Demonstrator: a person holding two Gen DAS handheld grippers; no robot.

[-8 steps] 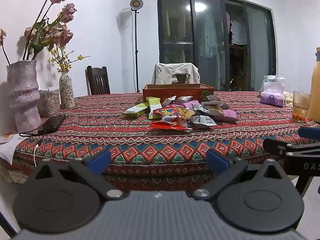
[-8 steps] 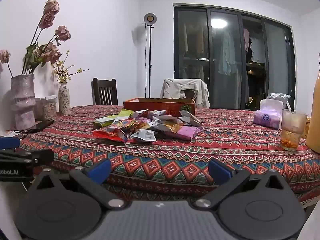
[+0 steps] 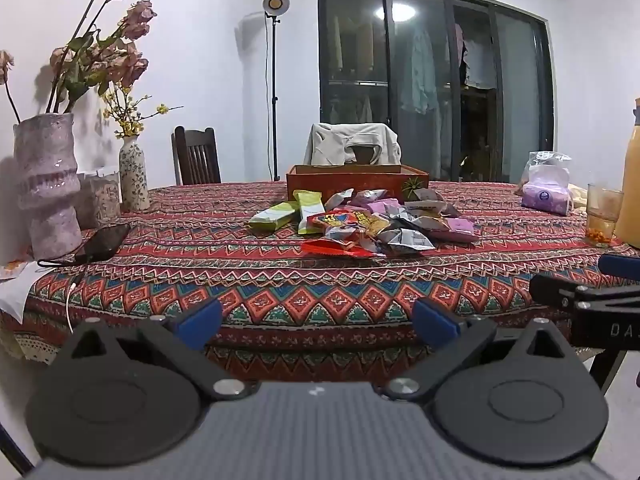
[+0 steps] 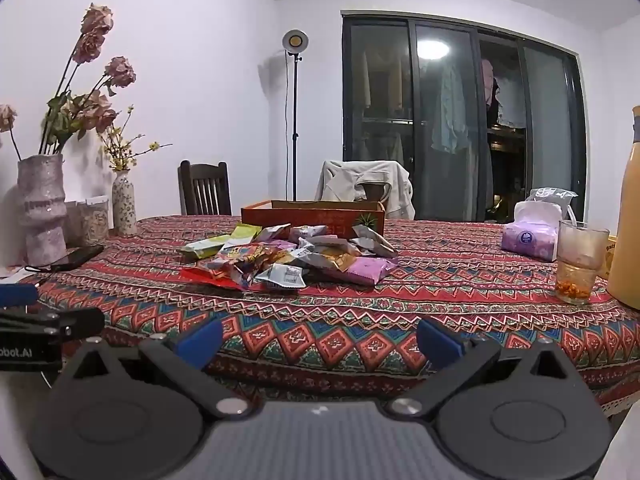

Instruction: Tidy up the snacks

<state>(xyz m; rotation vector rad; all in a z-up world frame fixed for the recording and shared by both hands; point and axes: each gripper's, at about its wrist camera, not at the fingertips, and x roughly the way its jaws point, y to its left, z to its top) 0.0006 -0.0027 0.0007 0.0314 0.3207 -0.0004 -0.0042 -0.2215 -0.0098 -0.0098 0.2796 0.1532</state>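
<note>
While the patterned table (image 3: 280,280) is stretching across both views, a wooden box (image 3: 356,184) is sitting behind the snack pile (image 3: 360,224), touching it. The left gripper (image 3: 316,322) and right gripper (image 4: 320,342) are hovering spread wide before the table edge, holding nothing.

Ahead of me the surface (image 3: 280,280) is spread with a red patterned cloth. White walls (image 3: 208,80) close the room. At twelve o'clock a chair (image 3: 352,148) stands draped with a pale jacket; at eleven, a dark wooden chair (image 3: 196,160) sits against the wall. Between them a floor lamp (image 3: 275,4) rises on a thin pole, its round head lit. From twelve to two o'clock run dark glass sliding doors (image 3: 436,80), clothes hanging behind them, with a ceiling light's reflection (image 3: 396,11) bright in the glass.
</note>
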